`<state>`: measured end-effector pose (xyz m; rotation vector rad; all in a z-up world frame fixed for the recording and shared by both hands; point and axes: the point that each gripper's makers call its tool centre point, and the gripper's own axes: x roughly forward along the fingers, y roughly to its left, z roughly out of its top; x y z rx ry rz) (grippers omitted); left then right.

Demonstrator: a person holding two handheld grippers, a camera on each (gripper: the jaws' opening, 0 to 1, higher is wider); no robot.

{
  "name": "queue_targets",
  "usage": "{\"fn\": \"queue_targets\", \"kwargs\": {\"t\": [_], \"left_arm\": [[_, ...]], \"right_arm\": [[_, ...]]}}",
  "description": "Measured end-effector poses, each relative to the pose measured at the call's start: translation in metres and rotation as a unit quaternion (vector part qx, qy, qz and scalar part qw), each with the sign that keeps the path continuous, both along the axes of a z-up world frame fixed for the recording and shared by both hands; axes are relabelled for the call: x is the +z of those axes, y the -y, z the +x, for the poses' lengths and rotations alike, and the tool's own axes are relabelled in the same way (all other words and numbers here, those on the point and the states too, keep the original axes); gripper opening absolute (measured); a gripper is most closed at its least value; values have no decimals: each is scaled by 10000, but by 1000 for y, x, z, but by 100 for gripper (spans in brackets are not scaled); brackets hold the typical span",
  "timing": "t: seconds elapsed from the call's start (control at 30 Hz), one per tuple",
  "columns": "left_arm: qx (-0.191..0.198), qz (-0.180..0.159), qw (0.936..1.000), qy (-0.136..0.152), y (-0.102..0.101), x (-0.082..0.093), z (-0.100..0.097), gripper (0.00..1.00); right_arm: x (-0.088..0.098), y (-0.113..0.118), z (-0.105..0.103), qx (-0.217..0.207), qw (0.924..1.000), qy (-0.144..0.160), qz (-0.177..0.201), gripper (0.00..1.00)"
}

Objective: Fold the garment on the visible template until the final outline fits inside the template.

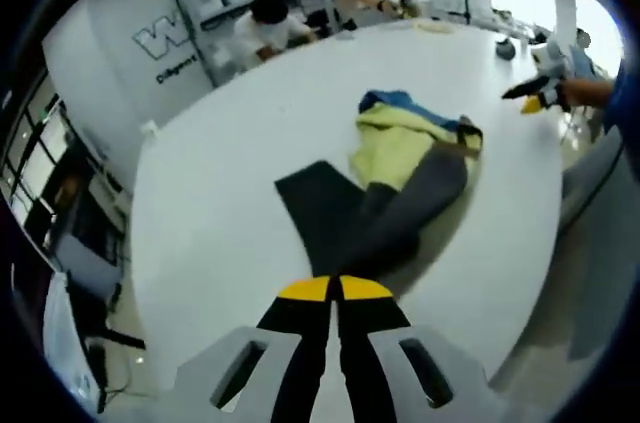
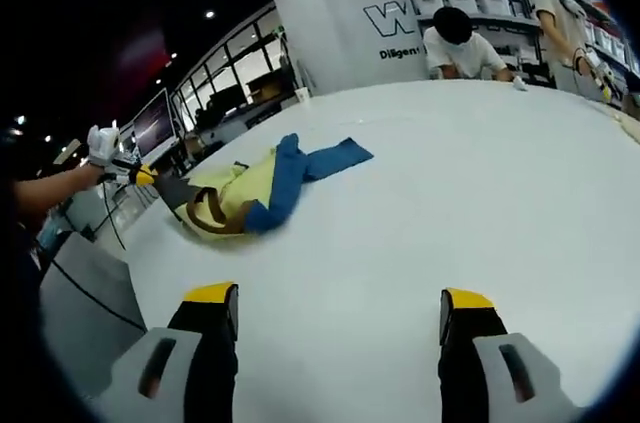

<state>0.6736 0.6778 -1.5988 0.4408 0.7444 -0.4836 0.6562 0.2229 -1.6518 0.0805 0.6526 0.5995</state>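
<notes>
Our left gripper (image 1: 334,290) is clenched on the dark grey sleeve of the crumpled yellow, blue and grey garment (image 1: 408,158), which lies just ahead of its jaws on the round white table (image 1: 230,213). Our right gripper (image 2: 338,305) hovers released, the garment (image 2: 255,183) well ahead to its left.

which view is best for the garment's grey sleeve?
The left gripper view: the grey sleeve runs from the left tongs, shut on its end, up to the yellow body. In the right gripper view the garment lies further off, blue and yellow parts facing the camera, and barely any grey shows.
</notes>
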Motion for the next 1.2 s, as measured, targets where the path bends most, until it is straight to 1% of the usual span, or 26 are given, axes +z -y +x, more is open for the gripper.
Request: {"fn": "queue_targets", "kwargs": {"t": [0.07,0.13,0.2,0.23,0.27,0.33,0.37,0.4,0.47,0.5,0.6,0.63,0.67,0.7,0.73,0.8,0.87,0.9,0.93,0.97,1.0,1.03,1.07,1.13,1.2], "left_arm": [[66,20,10000,-31,-7,-9,1,5],[86,31,9999,-52,-7,-12,-1,5],[186,34,9998,-109,-10,-22,-3,5],[213,19,9997,-119,-9,-24,-4,5],[240,5,9996,-129,-8,-26,-5,5],[243,5,9996,-112,-7,-29,-6,5],[259,39,9996,-43,-6,-35,-4,5],[273,4,9996,-23,-6,-36,-3,5],[309,-128,9994,-43,-2,-32,-4,5],[300,-91,9995,-9,0,-32,-3,5],[360,-97,9993,-26,-4,-35,-3,5],[393,-114,9992,-22,-5,-36,-3,5],[403,-127,9991,-20,-5,-36,-3,5],[426,-167,9990,-25,-5,-35,-3,5],[434,-191,9989,-20,-4,-35,-4,5],[446,-177,9988,-21,-4,-35,-4,5],[468,-185,9987,-47,-4,-36,-5,5],[471,-190,9987,-61,-3,-37,-6,5],[474,-182,9987,-70,-3,-38,-6,5],[482,-175,9987,-74,-4,-38,-7,5],[498,-193,9985,-77,-4,-39,-7,5],[520,-223,9984,-81,-5,-39,-7,5],[542,-252,9982,-94,-6,-40,-7,5],[568,-272,9980,-110,-5,-41,-7,5],[602,-305,9976,-125,-7,-43,-7,5]], "right_arm": [[1,-4,2,71,10000,14,-7,81],[3,-11,3,168,9998,51,-29,80],[6,-18,4,254,9996,109,-59,80],[6,-17,6,312,9993,153,-98,80],[7,-21,11,472,9983,270,-188,79],[7,-23,12,570,9976,307,-250,78],[10,-29,15,814,9951,391,-391,77],[12,-32,17,930,9935,461,-461,76],[14,-36,20,1133,9900,566,-628,74],[15,-39,25,1321,9850,701,-863,73],[16,-43,34,1623,9740,960,-1252,70],[15,-46,38,1768,9695,1020,-1353,69],[14,-48,40,1807,9685,1019,-1375,68],[12,-49,45,1944,9632,1094,-1501,68],[11,-50,48,2008,9600,1160,-1571,67],[8,-56,54,2184,9513,1329,-1725,65],[6,-60,57,2245,9474,1405,-1795,61],[6,-65,59,2309,9442,1480,-1823,58],[6,-68,60,2393,9404,1549,-1854,54],[6,-75,61,2549,9329,1664,-1927,52],[6,-79,62,2625,9290,1715,-1968,51],[5,-81,63,2655,9273,1739,-1986,50],[0,-84,66,2705,9248,1771,-2004,49],[-3,-91,68,2770,9225,1805,-1995,44],[-9,-102,71,2926,9178,1792,-1998,41]]}}
